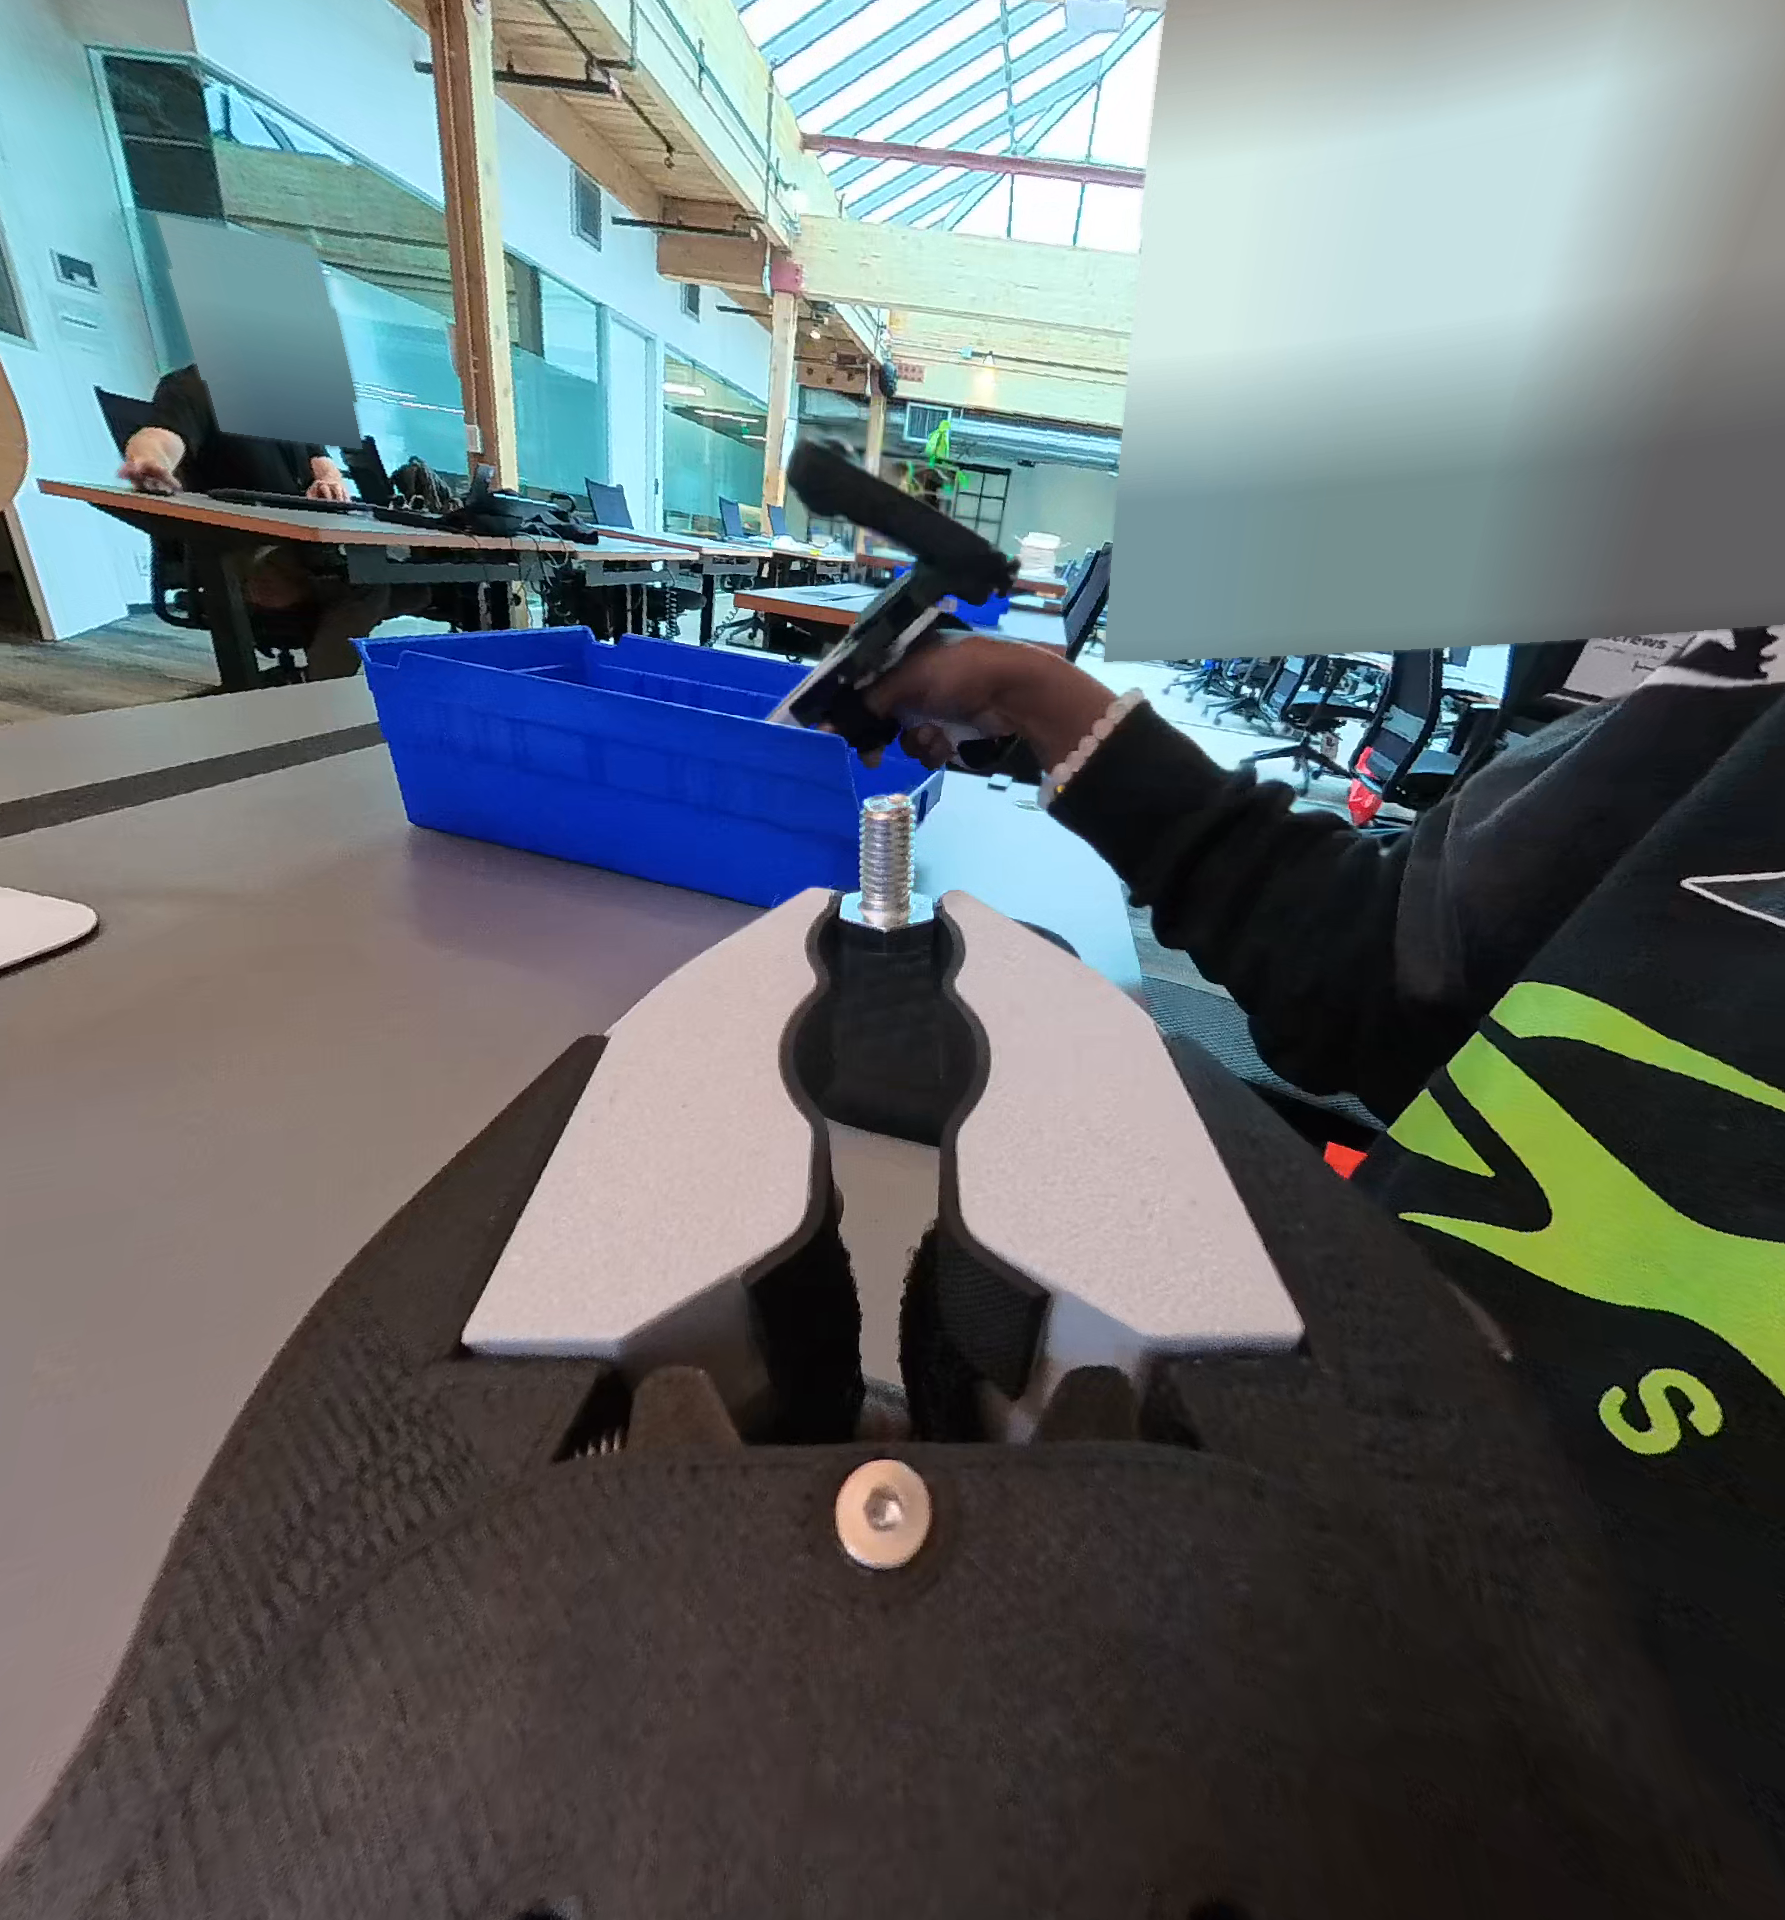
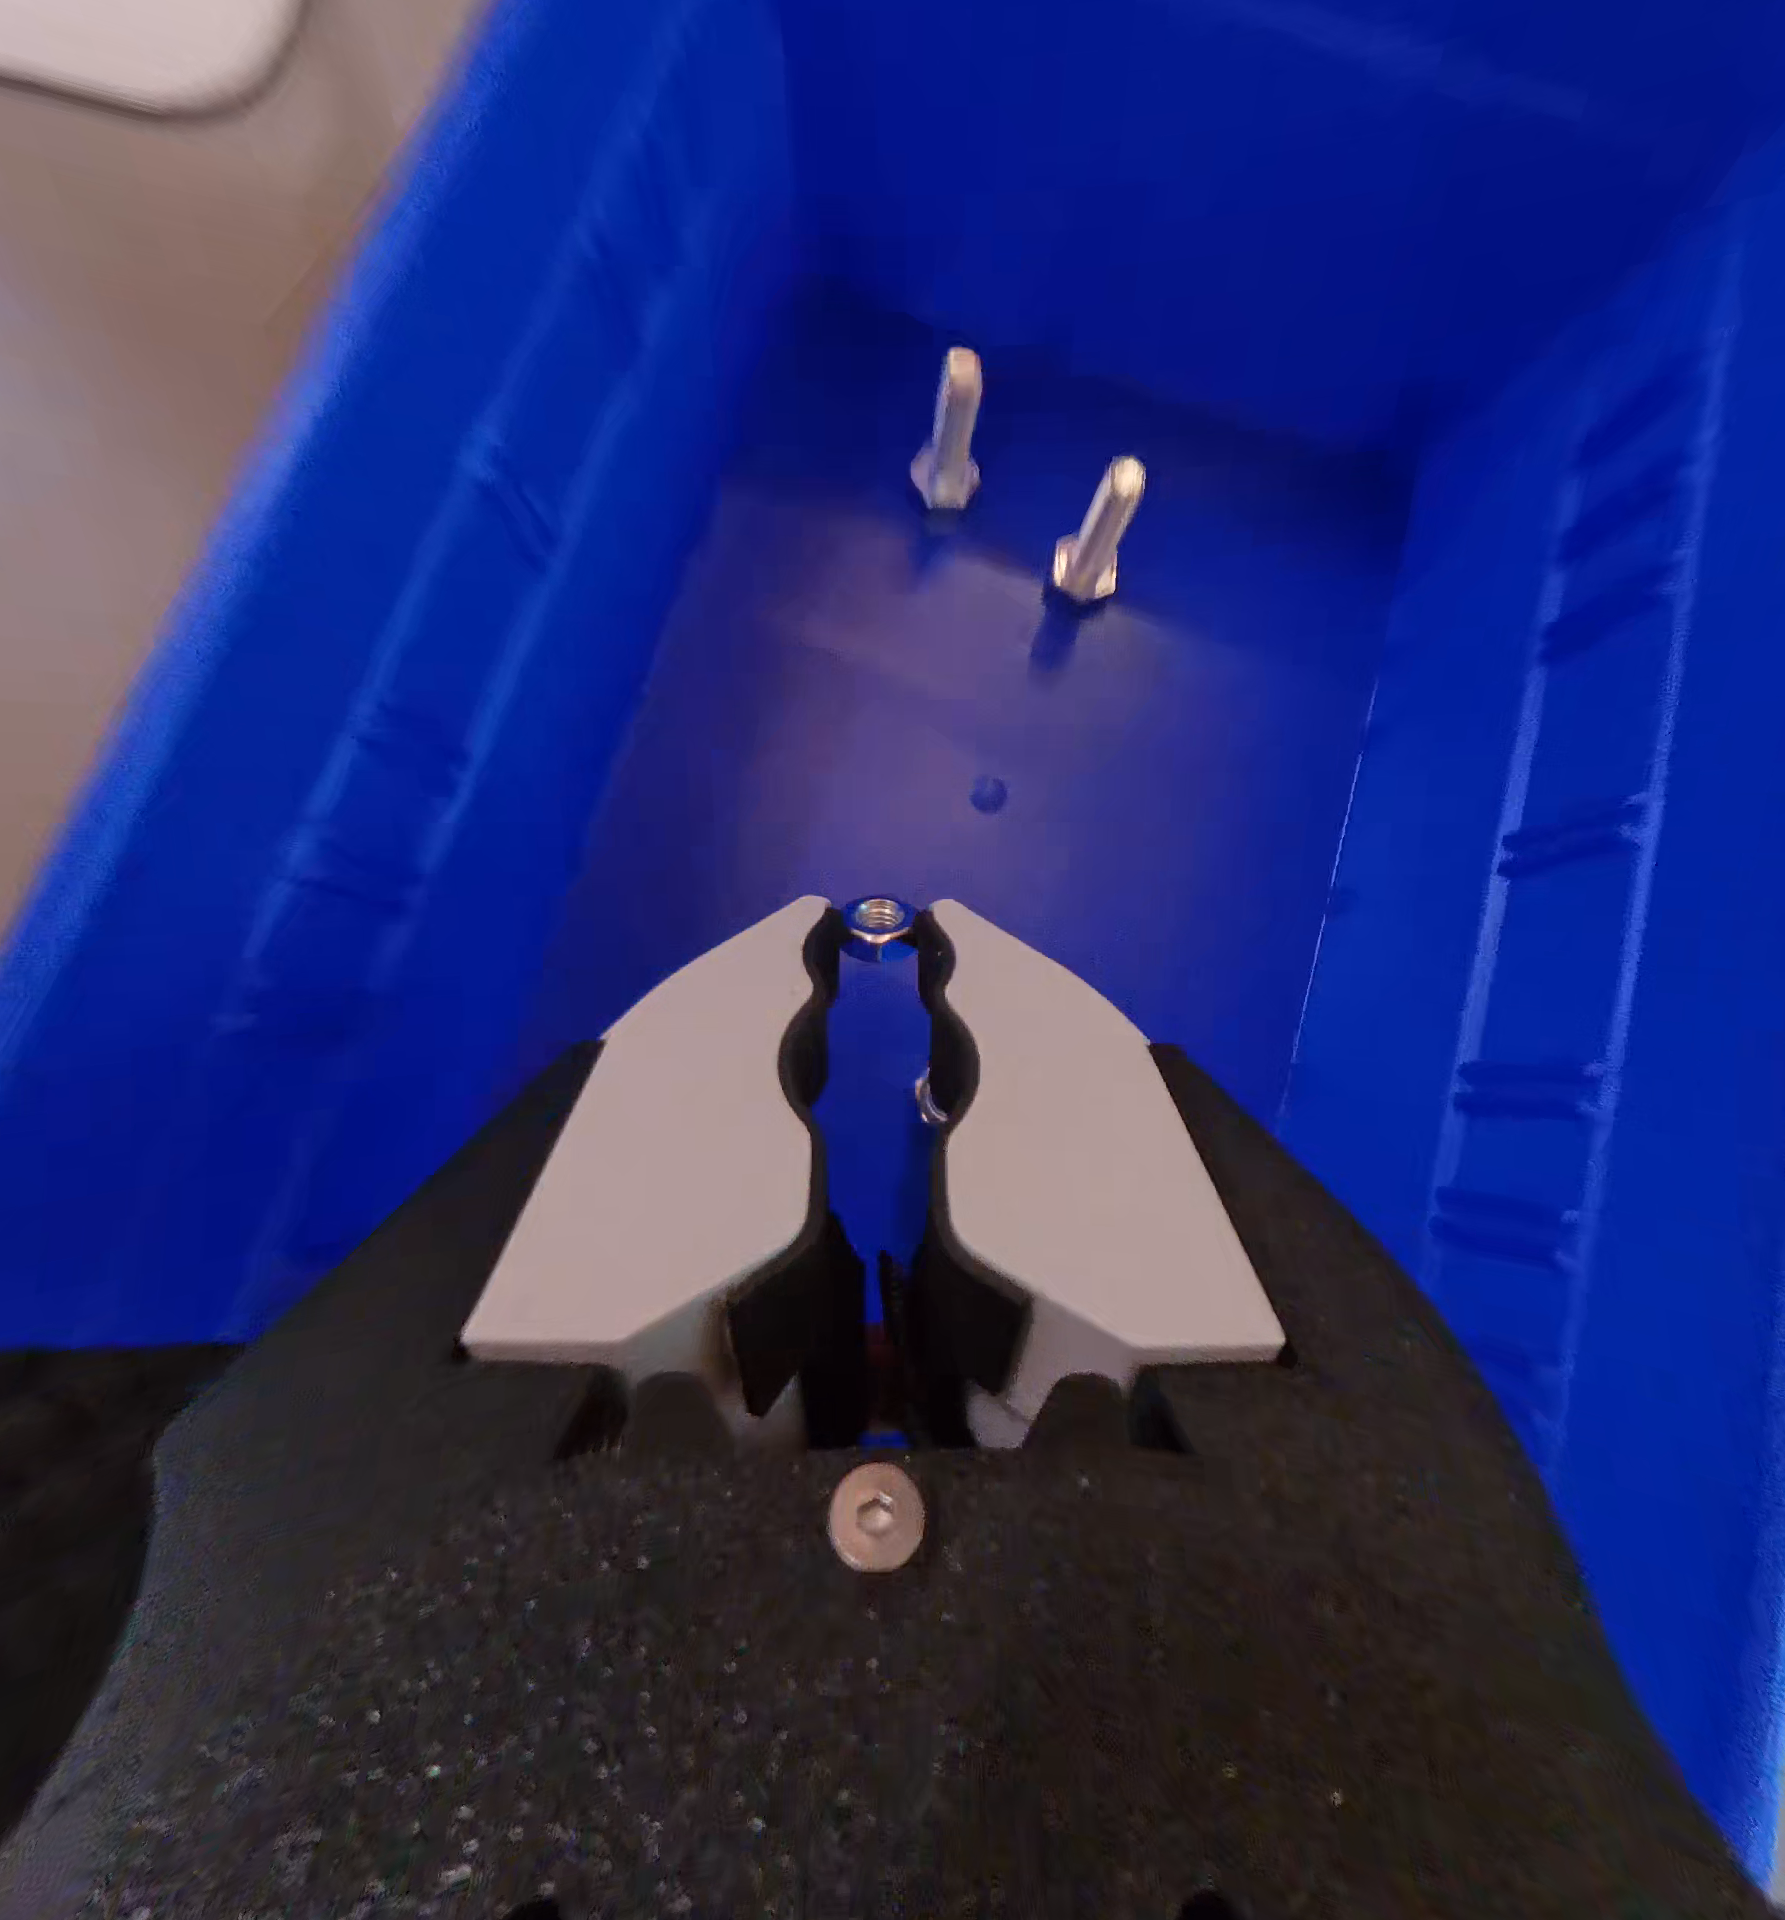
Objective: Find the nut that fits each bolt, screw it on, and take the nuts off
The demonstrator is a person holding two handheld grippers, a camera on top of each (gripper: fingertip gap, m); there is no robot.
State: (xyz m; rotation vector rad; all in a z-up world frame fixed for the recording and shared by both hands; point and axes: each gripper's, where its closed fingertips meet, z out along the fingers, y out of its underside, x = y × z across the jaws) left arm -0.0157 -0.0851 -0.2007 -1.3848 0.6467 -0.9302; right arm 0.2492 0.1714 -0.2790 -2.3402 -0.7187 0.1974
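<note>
Left wrist view: my left gripper [image 1: 886, 920] clamps a bolt [image 1: 886, 868] upright by its head, near the blue bin [image 1: 597, 769]. Inside that bin, my right gripper [image 2: 875, 940] pinches a nut [image 2: 875, 928]; two bolts [image 2: 948, 431] lie beyond.

Skylit office [image 1: 971, 125], desk rows [image 1: 400, 530]

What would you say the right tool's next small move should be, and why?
Probably lift the right tool straight up out of the blue bin. Its tips already pinch a small nut just above the bin floor, while the left tool holds a bolt upright outside the bin with bare threads, ready for a trial fit.
</note>
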